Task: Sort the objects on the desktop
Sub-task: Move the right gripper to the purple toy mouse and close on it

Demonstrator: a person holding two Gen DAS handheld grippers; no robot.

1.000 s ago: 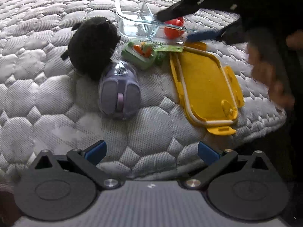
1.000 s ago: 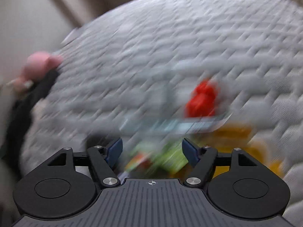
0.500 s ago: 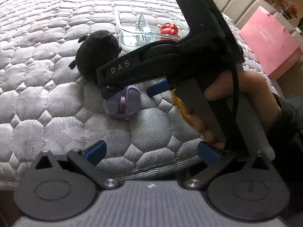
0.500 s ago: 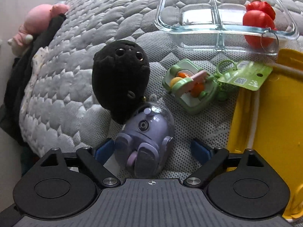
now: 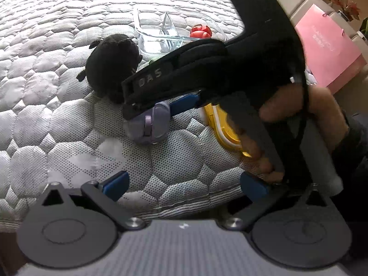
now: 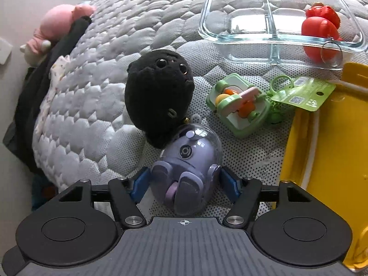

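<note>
- Purple round plastic toy [image 6: 187, 174] sits near on the quilted bed [image 6: 92, 96], between the right gripper [image 6: 185, 184] pads, which look just touching.
- Squeeze next, I think, then lift toward the far clear glass tray [image 6: 271, 43].
- Left gripper [image 5: 184, 184] is spread wide, holding nothing.

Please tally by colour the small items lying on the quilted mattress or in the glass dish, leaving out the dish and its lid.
Black: 1, round black plush toy
Purple: 1, purple plastic mouse-shaped toy
Green: 1, green plastic keychain toy
Red: 1, red plastic figure
Total: 4

Black tongs [image 6: 185, 182], blue fingertips [image 6: 138, 185], silver screws.
</note>
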